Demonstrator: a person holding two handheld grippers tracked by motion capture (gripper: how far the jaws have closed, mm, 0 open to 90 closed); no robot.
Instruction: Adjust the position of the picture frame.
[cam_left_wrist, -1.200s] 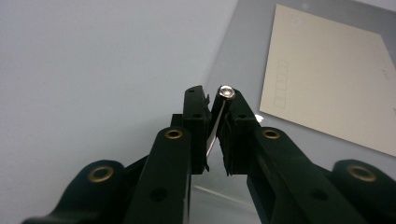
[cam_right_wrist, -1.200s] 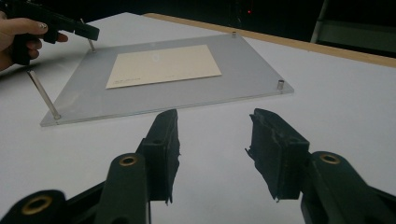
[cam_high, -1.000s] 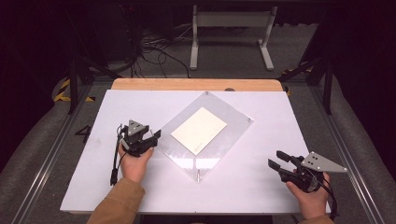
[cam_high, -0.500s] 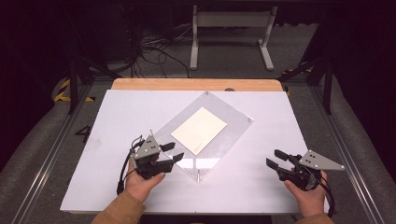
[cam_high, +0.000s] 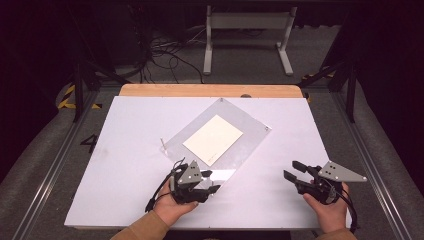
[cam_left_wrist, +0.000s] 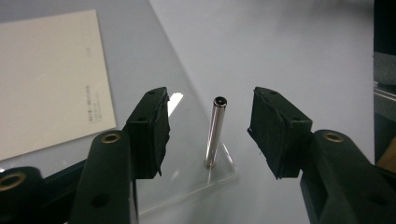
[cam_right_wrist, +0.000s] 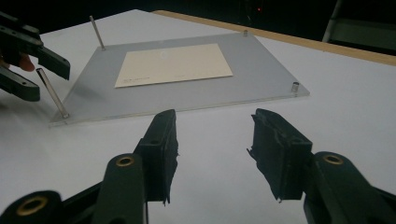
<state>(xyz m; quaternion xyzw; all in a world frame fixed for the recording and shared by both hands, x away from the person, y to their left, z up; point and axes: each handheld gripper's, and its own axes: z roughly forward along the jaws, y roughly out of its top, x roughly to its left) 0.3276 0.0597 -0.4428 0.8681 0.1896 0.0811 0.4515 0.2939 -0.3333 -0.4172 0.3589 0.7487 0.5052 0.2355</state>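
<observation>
Acrylic plate (cam_high: 240, 145) lies turned like a diamond near the middle of the white table (cam_high: 125, 165), a cream card (cam_high: 213, 139) on it. At the plate's near corner stands a metal pin (cam_left_wrist: 215, 133), between the parted pads of the left gripper (cam_high: 214, 182), untouched. Right gripper (cam_high: 292, 170) hovers open by the table's near right corner.

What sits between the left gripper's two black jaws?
In the left gripper view, an upright metal pin at the clear plate's corner stands between the open jaws, untouched.
</observation>
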